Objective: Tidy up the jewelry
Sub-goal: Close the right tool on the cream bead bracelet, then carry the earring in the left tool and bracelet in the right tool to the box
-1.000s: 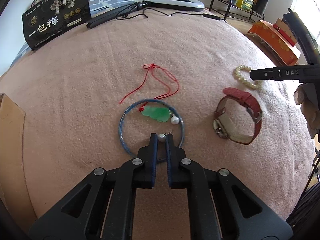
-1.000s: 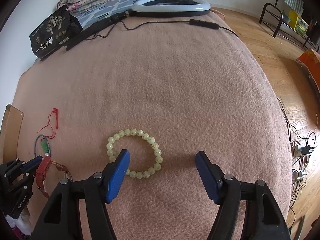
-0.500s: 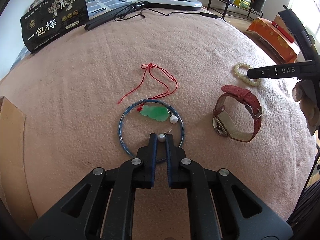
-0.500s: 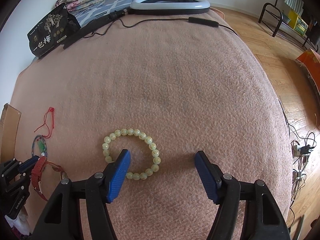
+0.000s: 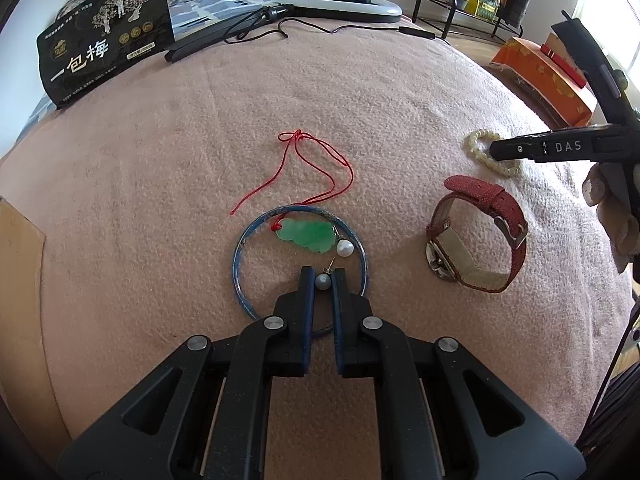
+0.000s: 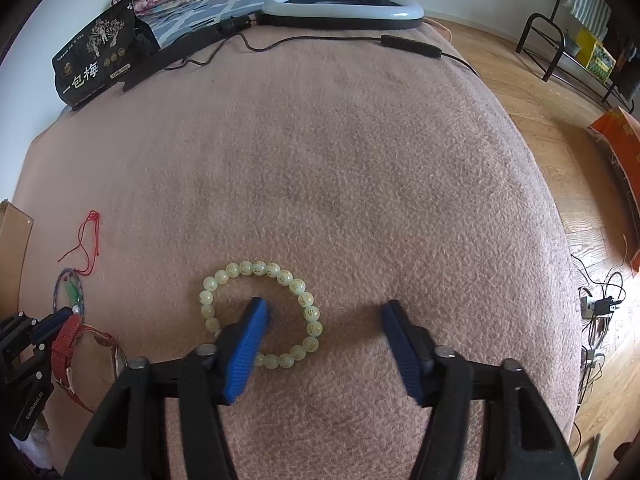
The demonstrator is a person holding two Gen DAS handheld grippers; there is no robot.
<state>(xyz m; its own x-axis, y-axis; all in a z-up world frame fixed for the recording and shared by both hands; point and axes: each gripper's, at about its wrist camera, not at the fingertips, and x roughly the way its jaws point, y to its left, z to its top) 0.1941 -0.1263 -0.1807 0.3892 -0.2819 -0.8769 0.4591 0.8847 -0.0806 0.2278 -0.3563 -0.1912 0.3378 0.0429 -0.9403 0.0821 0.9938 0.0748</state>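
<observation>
Left claw (image 5: 322,280) still clamped on pearl earring (image 5: 322,281) inside blue bangle (image 5: 240,256); right claw (image 6: 324,312) wide apart, one finger now inside bead bracelet (image 6: 308,312), probably lowering to grab it

Pink blanket-covered bed (image 6: 360,152) with bead bracelet (image 6: 260,314), red watch (image 5: 476,234), blue bangle (image 5: 240,256), jade pendant (image 5: 308,235), black pouch (image 5: 104,36).
</observation>
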